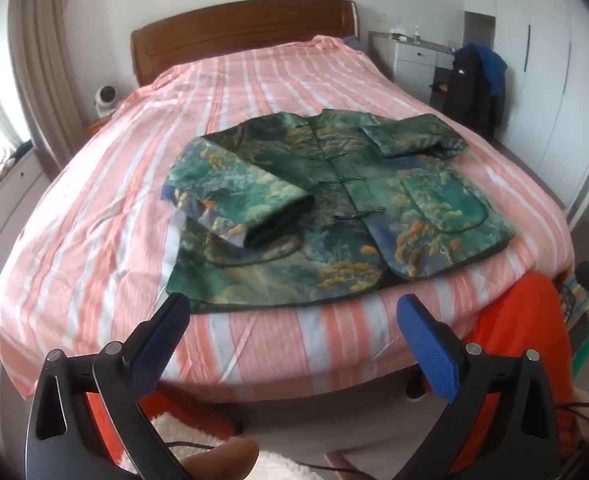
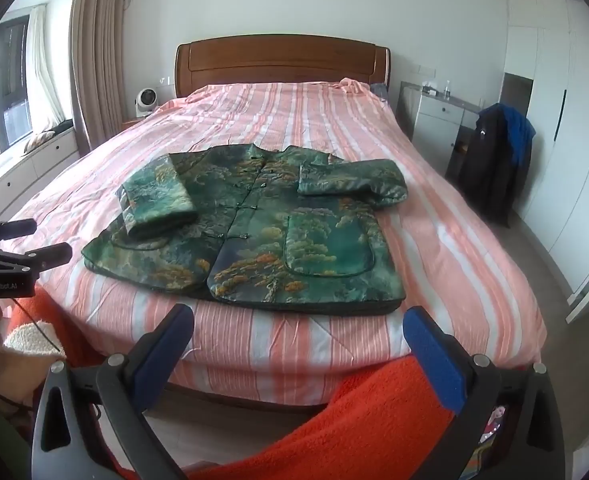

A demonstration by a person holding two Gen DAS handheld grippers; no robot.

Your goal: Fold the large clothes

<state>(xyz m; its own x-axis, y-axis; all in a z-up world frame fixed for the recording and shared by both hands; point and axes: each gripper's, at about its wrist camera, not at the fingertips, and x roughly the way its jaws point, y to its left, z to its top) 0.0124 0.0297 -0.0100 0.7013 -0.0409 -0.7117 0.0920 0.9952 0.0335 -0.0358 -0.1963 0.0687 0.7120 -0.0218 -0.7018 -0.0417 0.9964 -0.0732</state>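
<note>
- We are holding the left gripper (image 1: 294,312) and right gripper (image 2: 300,322) off the bed (image 2: 254,340), jaws wide open, gripping nothing.
- We are facing the jacket (image 2: 254,232), sleeves folded inward, ready for its hem.

Wooden headboard (image 2: 282,62) against white wall — curtained window (image 2: 12,92) left, daylight.

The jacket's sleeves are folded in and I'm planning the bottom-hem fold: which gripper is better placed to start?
Probably the right gripper: the jacket hem lies centred just beyond its open fingers. The left gripper sits off toward the hem's left corner.
</note>
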